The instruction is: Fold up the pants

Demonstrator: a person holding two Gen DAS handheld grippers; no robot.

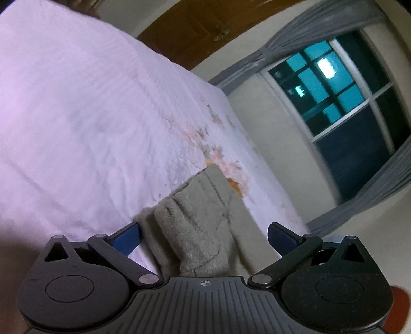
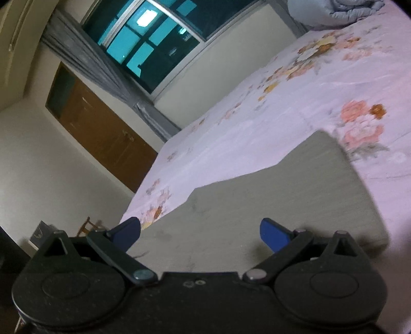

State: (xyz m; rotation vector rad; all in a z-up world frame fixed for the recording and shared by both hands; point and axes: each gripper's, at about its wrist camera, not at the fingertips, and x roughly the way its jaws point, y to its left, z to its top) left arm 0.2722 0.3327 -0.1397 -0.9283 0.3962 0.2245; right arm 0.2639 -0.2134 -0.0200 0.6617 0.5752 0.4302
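Grey pants lie on a pale floral bedsheet. In the left wrist view a bunched, fleecy end of them sits between the spread blue fingers of my left gripper, which is open; the cloth passes under the gripper body. In the right wrist view the pants spread out as a flat grey panel ahead. My right gripper hovers over the near edge, open, with its blue fingertips wide apart and nothing pinched.
The bed fills most of both views. A window with grey curtains and a brown door line the wall beyond. A folded grey quilt rests at the bed's far end. A small chair stands beside the bed.
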